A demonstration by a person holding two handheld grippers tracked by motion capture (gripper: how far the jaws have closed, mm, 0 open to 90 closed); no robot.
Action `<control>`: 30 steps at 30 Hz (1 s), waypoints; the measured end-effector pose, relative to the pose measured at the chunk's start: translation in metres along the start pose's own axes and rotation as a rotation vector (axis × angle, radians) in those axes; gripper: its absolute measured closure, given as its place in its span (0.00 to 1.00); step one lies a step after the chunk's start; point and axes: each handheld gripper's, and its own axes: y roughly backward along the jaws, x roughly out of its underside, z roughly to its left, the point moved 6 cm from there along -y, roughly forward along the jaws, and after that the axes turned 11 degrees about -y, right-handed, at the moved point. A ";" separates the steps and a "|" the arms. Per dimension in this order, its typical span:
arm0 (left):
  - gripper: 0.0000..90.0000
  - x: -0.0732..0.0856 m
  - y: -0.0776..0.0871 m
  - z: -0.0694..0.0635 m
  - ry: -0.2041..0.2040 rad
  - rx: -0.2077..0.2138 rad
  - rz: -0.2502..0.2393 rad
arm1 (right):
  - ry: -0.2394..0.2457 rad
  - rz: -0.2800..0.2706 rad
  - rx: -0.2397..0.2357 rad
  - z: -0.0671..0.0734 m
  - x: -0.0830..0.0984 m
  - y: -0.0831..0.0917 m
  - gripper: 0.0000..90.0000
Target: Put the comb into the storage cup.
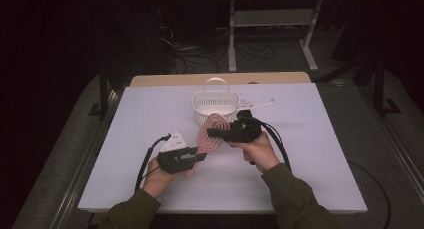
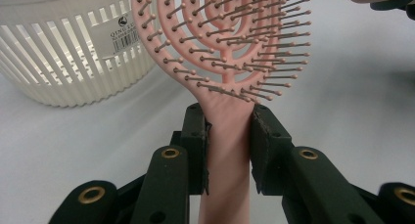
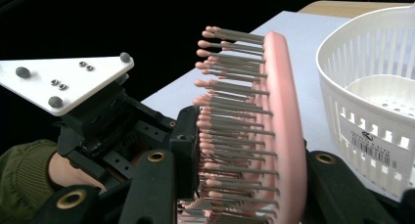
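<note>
pink hairbrush (image 2: pixel 225 53) clamped by both hand-held grippers (handle left, head right), white basket (image 1: pixel 216 105) just beyond.

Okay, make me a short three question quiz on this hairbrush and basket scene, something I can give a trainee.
1. True or false: the left gripper is shut on the handle of the pink hairbrush.
2. What does the right gripper clamp? A. the basket's handle B. the brush's head C. a cable
3. Is the white basket holding anything?

Key
1. True: both pads press the handle.
2. B: one jaw on the bristles, the other behind the head's back.
3. No, what shows of its inside is bare.
</note>
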 end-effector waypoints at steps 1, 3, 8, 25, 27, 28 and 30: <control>0.79 0.000 0.000 0.000 0.000 0.001 -0.001 | 0.000 0.000 -0.001 0.000 0.000 0.000 0.69; 0.79 0.000 0.000 0.000 -0.001 0.002 -0.003 | 0.000 -0.002 -0.004 0.001 0.000 0.000 0.69; 0.79 0.000 0.000 0.001 0.002 0.002 -0.007 | 0.003 -0.004 -0.010 0.001 0.000 0.001 0.69; 0.56 0.004 0.005 0.007 0.022 0.040 -0.011 | 0.000 -0.046 0.020 -0.004 -0.005 0.011 0.70; 0.52 0.005 0.006 0.008 0.032 0.050 -0.008 | 0.002 -0.049 0.023 -0.005 -0.005 0.012 0.70; 0.50 0.006 0.007 0.009 0.035 0.056 -0.012 | 0.000 -0.050 0.024 -0.005 -0.005 0.012 0.70; 0.45 0.008 0.010 0.010 0.032 0.071 -0.013 | 0.001 -0.053 0.026 -0.006 -0.006 0.013 0.70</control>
